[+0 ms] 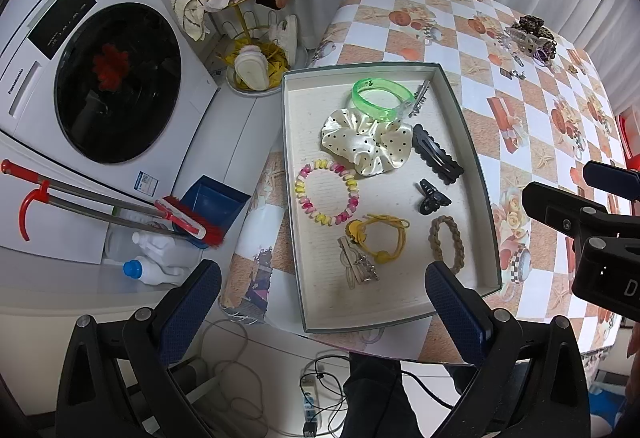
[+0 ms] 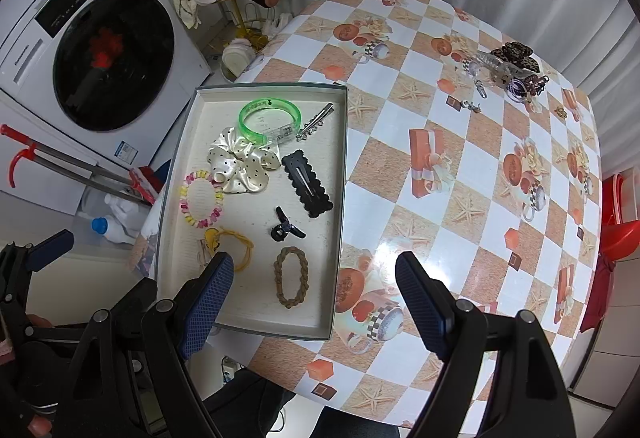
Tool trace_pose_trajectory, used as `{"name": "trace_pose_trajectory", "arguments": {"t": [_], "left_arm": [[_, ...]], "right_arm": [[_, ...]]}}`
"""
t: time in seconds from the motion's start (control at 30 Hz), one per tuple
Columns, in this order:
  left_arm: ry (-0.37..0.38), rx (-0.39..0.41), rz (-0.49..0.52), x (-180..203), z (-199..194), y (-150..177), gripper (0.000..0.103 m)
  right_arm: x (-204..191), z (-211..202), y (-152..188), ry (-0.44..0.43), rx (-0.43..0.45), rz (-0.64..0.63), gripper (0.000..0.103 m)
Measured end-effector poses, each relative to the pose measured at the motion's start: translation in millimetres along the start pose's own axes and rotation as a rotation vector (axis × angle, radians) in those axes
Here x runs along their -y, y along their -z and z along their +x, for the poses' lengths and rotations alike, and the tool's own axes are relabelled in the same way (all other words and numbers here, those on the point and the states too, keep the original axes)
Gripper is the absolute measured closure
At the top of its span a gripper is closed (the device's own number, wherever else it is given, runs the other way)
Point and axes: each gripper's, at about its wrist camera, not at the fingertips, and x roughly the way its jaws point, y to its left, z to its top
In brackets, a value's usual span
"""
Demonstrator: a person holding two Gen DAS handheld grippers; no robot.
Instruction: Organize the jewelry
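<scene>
From the left wrist view, the left claw (image 1: 320, 302) hangs spread wide with nothing between its blue pads, poised above the near end of a shallow grey tray (image 1: 460, 110) that sits on the checkered counter (image 1: 520, 110). Just ahead of its right finger lies a braided brown hair tie (image 1: 446, 243), and ahead between the fingers are a yellow hair tie (image 1: 384, 238) touching a small silver clip (image 1: 360, 266). Farther ahead lie a pink and yellow coil bracelet (image 1: 326, 192), a small black claw clip (image 1: 431, 196), a black snap clip (image 1: 437, 158), a cream dotted scrunchie (image 1: 366, 142) and a green bangle (image 1: 382, 98). Well beyond to the right, a loose heap of jewelry (image 1: 532, 36) rests on the counter. From the right wrist view, the right claw (image 2: 314, 294) is likewise spread and empty, its left finger over the tray's (image 2: 340, 166) near part beside the yellow hair tie (image 2: 240, 242), the braided brown hair tie (image 2: 291, 276) just ahead between the fingers, and its right finger over bare counter (image 2: 400, 166). The heap of jewelry (image 2: 512, 72) lies far ahead to the right.
</scene>
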Motion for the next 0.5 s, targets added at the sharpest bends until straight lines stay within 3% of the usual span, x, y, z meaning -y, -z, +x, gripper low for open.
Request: {"name": "trace_pose_trajectory", "arguments": {"t": [0.5], "left_arm": [[-0.001, -0.003, -0.004, -1.8, 0.6, -0.8, 0.000]], "right_arm": [[-1.4, 1.2, -1.2, 0.000, 0.000, 0.004, 0.018]]}}
